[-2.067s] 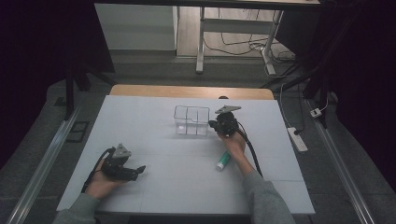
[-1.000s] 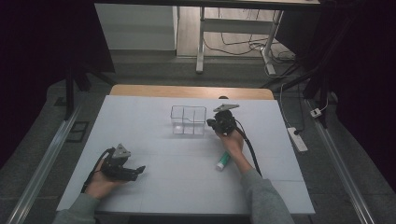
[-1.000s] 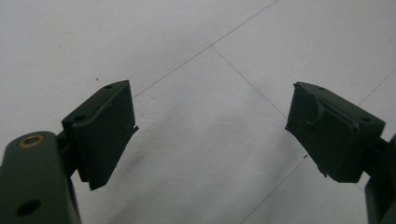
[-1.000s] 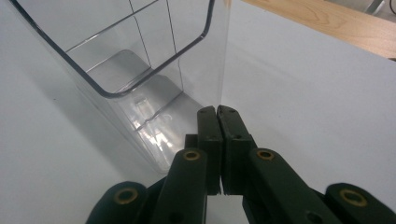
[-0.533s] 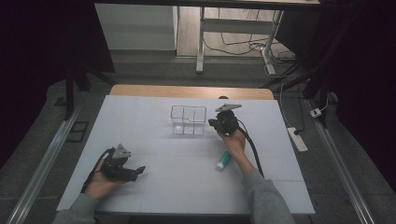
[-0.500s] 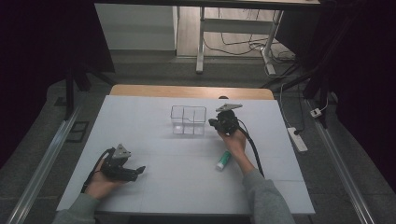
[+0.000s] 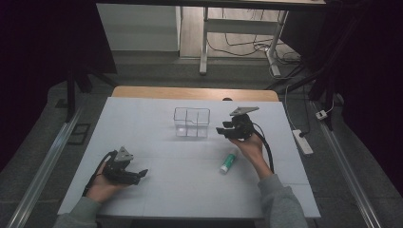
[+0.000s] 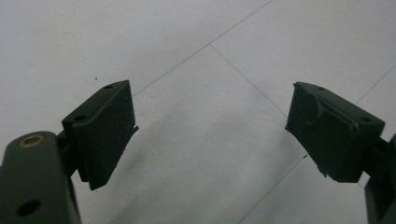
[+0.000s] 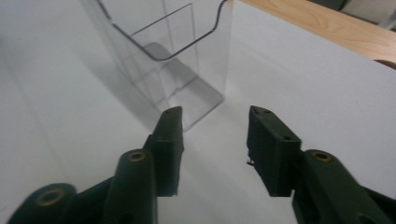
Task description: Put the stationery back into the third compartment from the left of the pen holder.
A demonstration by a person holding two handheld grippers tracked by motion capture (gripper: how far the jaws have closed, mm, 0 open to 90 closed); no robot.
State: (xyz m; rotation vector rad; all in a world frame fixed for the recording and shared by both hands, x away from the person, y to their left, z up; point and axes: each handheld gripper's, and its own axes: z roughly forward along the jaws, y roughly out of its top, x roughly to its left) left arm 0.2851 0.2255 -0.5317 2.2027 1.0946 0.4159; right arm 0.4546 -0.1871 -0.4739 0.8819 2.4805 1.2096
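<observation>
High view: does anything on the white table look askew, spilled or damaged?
Nothing stands out. The clear plastic divided organiser box stands upright and empty, and the white glue stick with a green cap lies on its side nearer the person, intact.

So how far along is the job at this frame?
Done: the clear organizer stands upright mid-table, empty as far as the frames show. In hand: nothing; the right gripper, whose jaws have just been opening, sits empty beside it. Left: the glue stick lies on the table; the left gripper rests open.
</observation>
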